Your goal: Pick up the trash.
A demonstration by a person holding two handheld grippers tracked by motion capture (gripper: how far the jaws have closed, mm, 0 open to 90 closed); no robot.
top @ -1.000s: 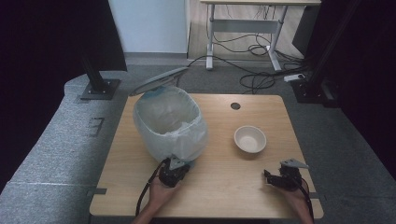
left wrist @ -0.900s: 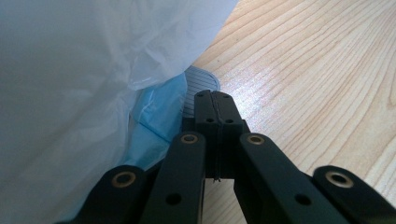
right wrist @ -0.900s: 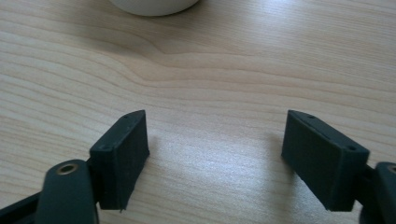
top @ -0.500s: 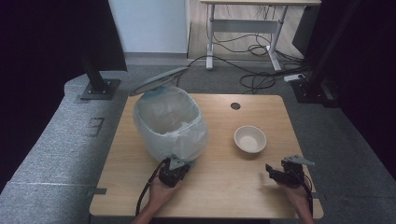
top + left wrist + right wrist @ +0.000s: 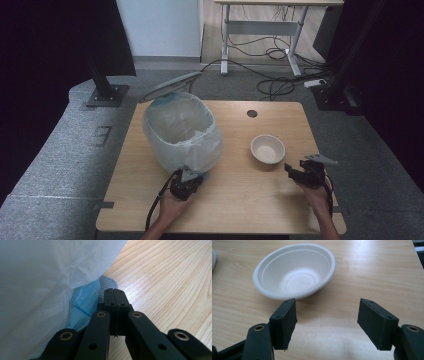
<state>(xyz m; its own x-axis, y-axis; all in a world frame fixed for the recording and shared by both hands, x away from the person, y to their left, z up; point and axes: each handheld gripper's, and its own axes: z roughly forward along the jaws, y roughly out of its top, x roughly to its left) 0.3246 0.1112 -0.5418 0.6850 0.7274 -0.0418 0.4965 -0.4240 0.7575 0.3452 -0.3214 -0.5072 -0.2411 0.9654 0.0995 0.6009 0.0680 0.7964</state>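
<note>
With the left gripper (image 5: 188, 176) clenched empty beside the white plastic-lined bin (image 5: 182, 131), the right gripper (image 5: 296, 171), jaws narrowing yet apart and empty, approaches the white paper bowl (image 5: 267, 148) at table's right, needing its rim between them.

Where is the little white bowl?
In the high view the bowl sits on the table's right half, right of the bagged bin and just ahead of the right gripper.
</note>
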